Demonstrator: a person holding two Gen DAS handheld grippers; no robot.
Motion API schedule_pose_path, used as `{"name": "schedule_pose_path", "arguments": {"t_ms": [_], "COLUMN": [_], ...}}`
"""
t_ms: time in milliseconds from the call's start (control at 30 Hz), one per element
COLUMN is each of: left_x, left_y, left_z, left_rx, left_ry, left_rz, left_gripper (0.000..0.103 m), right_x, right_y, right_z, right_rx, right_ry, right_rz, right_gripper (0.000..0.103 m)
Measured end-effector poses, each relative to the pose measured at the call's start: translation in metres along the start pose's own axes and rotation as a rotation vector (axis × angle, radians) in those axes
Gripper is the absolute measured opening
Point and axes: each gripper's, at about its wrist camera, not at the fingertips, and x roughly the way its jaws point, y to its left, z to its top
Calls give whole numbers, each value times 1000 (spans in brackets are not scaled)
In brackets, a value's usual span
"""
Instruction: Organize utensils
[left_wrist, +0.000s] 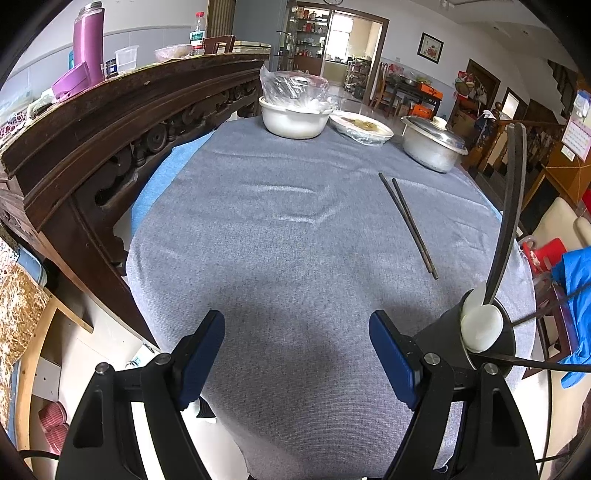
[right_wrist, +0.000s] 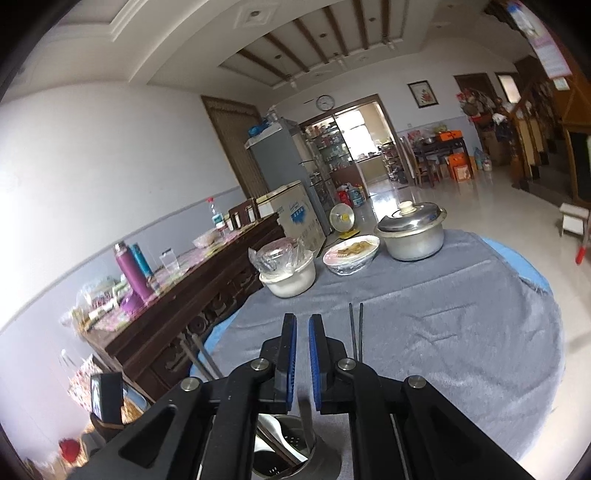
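Note:
Two dark chopsticks (left_wrist: 408, 225) lie side by side on the grey tablecloth (left_wrist: 280, 229), right of centre; they also show in the right wrist view (right_wrist: 356, 328). A dark utensil holder (left_wrist: 480, 332) stands at the table's near right with a white spoon (left_wrist: 480, 325) and dark chopsticks sticking up from it. In the right wrist view the holder (right_wrist: 288, 454) sits below the fingers with a white spoon inside. My left gripper (left_wrist: 297, 354) is open and empty over the near table. My right gripper (right_wrist: 302, 354) is nearly closed with nothing between its blue pads, above the holder.
A white pot with a plastic bag (left_wrist: 295, 114), a wrapped plate of food (left_wrist: 360, 127) and a lidded metal pot (left_wrist: 432, 144) stand at the far edge. A dark carved wooden sideboard (left_wrist: 110, 129) runs along the left. Chairs and a blue cloth (left_wrist: 572, 295) are to the right.

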Motion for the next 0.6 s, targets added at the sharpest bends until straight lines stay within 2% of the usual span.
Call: {"name": "schedule_pose_path", "arguments": {"t_ms": [333,433,600], "left_x": [1,1,1], "left_y": [1,2,0], "left_z": [1,1,3], "left_rx": [-7,-6,-3], "left_ry": [6,6,7], "left_rz": [2,4,8], "left_gripper": [81,81,81], "right_x": [-8,-7,3], "right_y": [-60,-75,-95], "right_z": [6,4,-3], "right_rx": [255,300,368], "right_ry": [-20,-2,49], "right_rz": [-16,-44,-59], "right_gripper": [10,15,16]}}
